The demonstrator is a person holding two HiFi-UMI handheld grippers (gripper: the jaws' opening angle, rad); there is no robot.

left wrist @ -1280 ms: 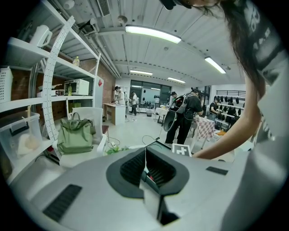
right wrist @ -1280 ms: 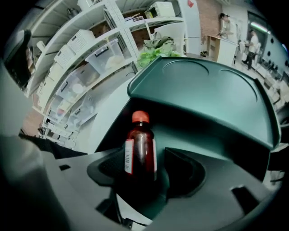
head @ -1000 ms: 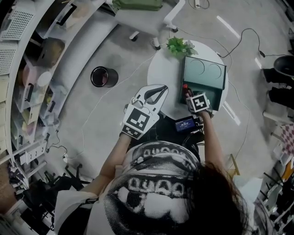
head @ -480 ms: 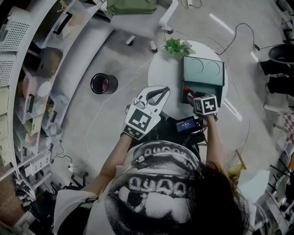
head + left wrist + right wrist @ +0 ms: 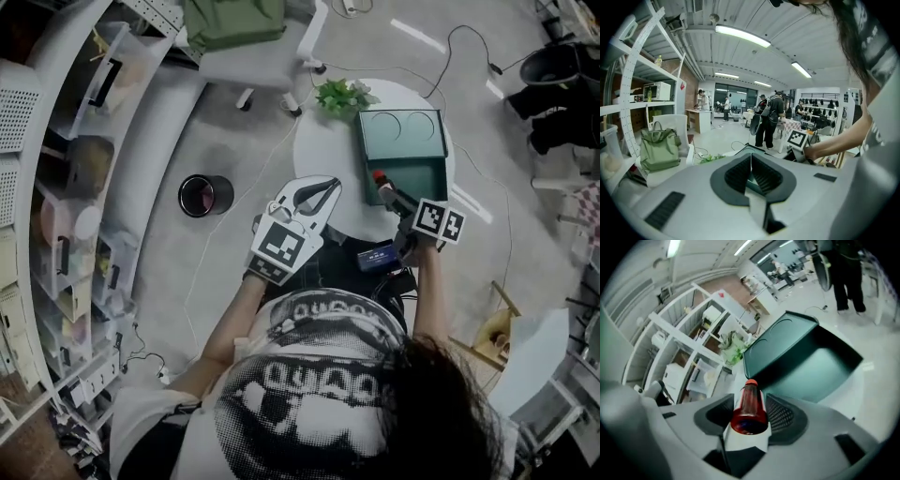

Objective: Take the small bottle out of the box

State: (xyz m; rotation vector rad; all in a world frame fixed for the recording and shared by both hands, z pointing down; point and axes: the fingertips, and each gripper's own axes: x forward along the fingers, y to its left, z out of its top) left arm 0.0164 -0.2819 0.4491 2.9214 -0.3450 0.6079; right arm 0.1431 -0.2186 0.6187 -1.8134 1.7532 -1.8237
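A small bottle of red liquid with a red cap lies between the pads of my right gripper, which is shut on it. In the head view the bottle hangs at the left front edge of the dark green box, whose lid lies open behind it. The box looks empty inside. My left gripper hovers over the round white table, left of the box, shut with nothing in it; its pads meet.
A potted plant stands at the table's far edge. A small device with a blue screen lies at the near edge. On the floor are a black bin, cables, a chair with a green bag and curved shelving.
My right gripper has drawn back to the right and toward the person, still holding the bottle. The head camera has shifted. The left gripper has barely moved.
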